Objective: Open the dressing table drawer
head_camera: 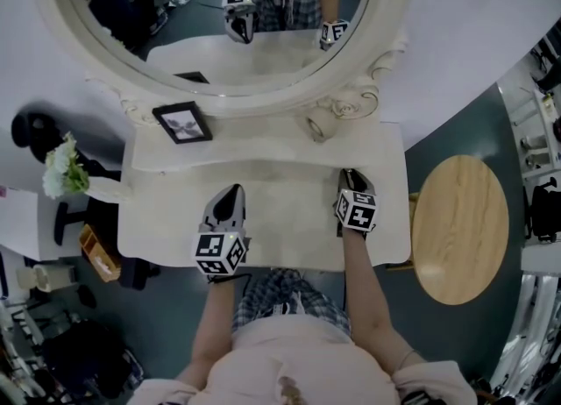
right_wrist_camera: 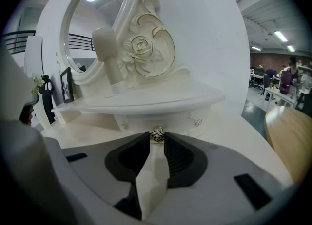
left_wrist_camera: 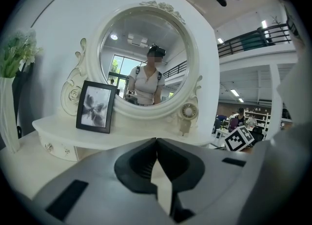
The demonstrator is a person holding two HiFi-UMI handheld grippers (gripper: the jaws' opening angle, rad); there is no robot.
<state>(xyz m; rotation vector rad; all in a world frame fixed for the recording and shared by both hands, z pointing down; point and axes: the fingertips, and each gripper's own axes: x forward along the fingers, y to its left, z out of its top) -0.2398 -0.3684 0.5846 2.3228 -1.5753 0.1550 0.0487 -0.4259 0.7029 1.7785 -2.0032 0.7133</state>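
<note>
The white dressing table (head_camera: 280, 228) has a raised shelf (head_camera: 263, 151) below its oval mirror (head_camera: 219, 35). Small drawers sit under that shelf; in the right gripper view one drawer front (right_wrist_camera: 173, 120) faces me with a small metal knob (right_wrist_camera: 156, 134). My right gripper (right_wrist_camera: 156, 138) has its two tips closed against that knob from both sides. In the head view the right gripper (head_camera: 349, 175) reaches under the shelf's right end, which hides the knob. My left gripper (head_camera: 231, 195) hovers over the tabletop with its jaws meeting at the tips (left_wrist_camera: 156, 140), nothing between them.
A black photo frame (head_camera: 182, 122) and a small white fan (head_camera: 321, 124) stand on the shelf. A vase of white flowers (head_camera: 63, 166) is at the table's left end. A round wooden stool (head_camera: 459, 228) stands to the right. Another drawer with knobs (left_wrist_camera: 48, 146) is at the left.
</note>
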